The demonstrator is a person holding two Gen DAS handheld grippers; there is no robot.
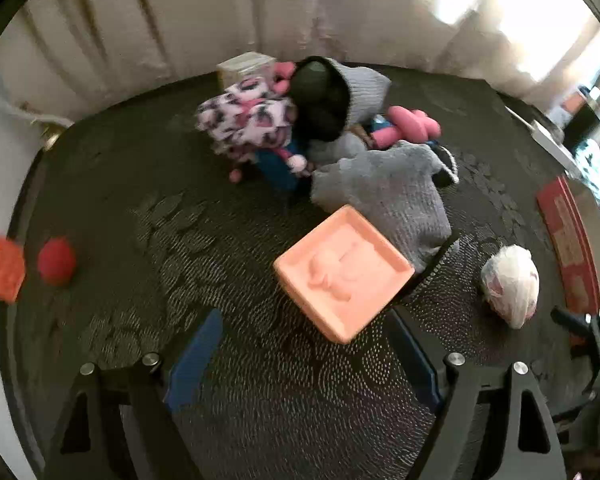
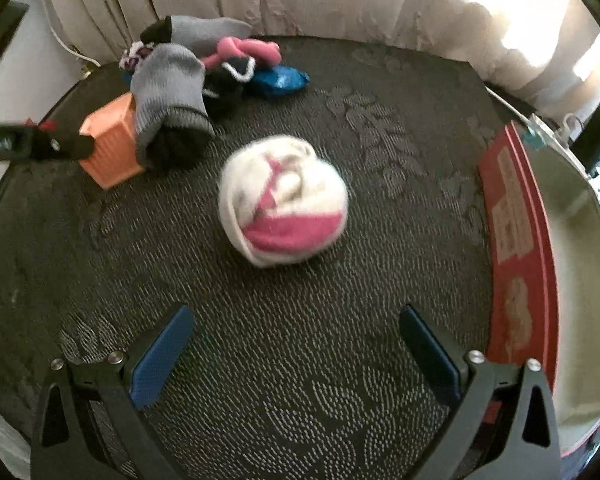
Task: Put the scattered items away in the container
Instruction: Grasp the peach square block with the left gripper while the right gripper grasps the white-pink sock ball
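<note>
both tongs spread, empty; sock ball (image 2: 282, 200) dead ahead of my right tongs (image 2: 295, 354), could roll away if nudged.

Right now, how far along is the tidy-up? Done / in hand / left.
Done: nothing visibly; no item can be seen inside the red-sided container at the table edge.
In hand: nothing. The left gripper is open around the orange block; the right gripper is open, facing the white-and-pink sock ball.
Left: both of those, the sock pile, and the red ball.
</note>
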